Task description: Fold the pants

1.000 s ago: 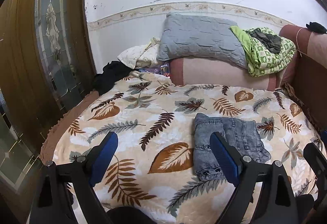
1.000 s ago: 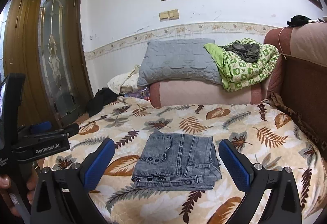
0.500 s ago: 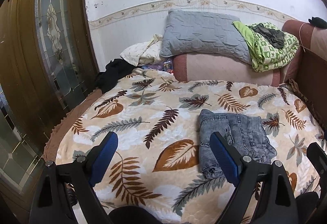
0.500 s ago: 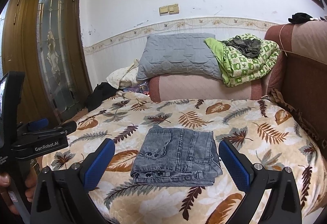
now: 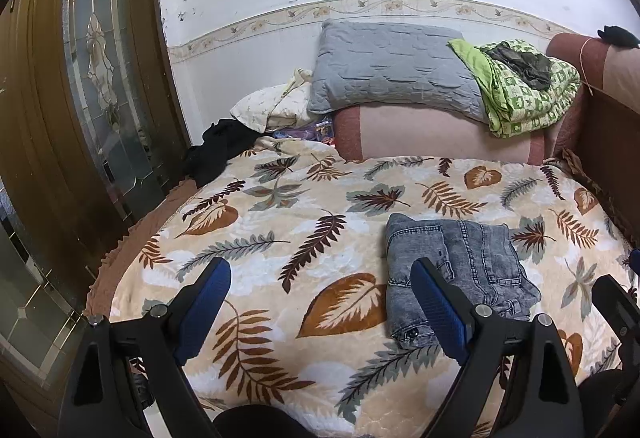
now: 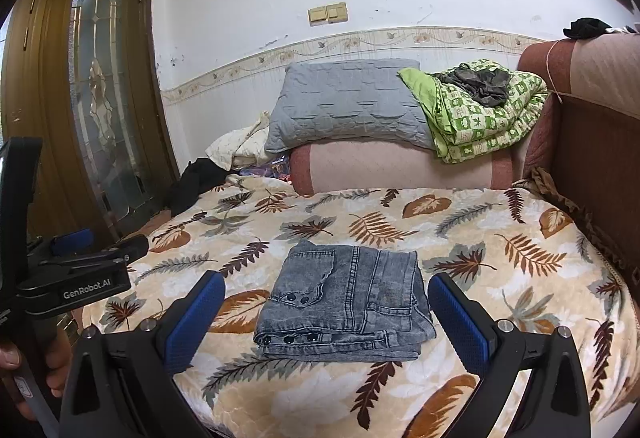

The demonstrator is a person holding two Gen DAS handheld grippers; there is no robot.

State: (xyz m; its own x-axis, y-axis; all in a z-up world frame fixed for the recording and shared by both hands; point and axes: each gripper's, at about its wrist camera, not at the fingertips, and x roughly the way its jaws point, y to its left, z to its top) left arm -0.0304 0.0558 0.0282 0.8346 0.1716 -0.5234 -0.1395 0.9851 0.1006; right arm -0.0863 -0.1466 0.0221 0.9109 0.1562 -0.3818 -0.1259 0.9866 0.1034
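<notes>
Grey denim pants (image 6: 344,302) lie folded into a compact rectangle on the leaf-patterned bed cover (image 6: 500,246). They also show in the left wrist view (image 5: 460,266), right of centre. My right gripper (image 6: 326,314) is open and empty, held above the bed's near edge with the folded pants between and beyond its blue pads. My left gripper (image 5: 320,302) is open and empty, to the left of the pants; its right pad (image 5: 438,312) overlaps them in view. The left gripper's body shows at the left in the right wrist view (image 6: 76,278).
A grey pillow (image 6: 344,106), a green patterned quilt (image 6: 480,114) and a pink bolster (image 6: 392,166) are stacked at the head of the bed. A wooden glass-panelled door (image 5: 100,78) stands at left. A brown headboard (image 6: 592,142) borders the right. Dark clothing (image 5: 220,150) lies at the far left corner.
Both grippers have drawn back slightly from the bed and stayed open. The folded pants have not moved.
</notes>
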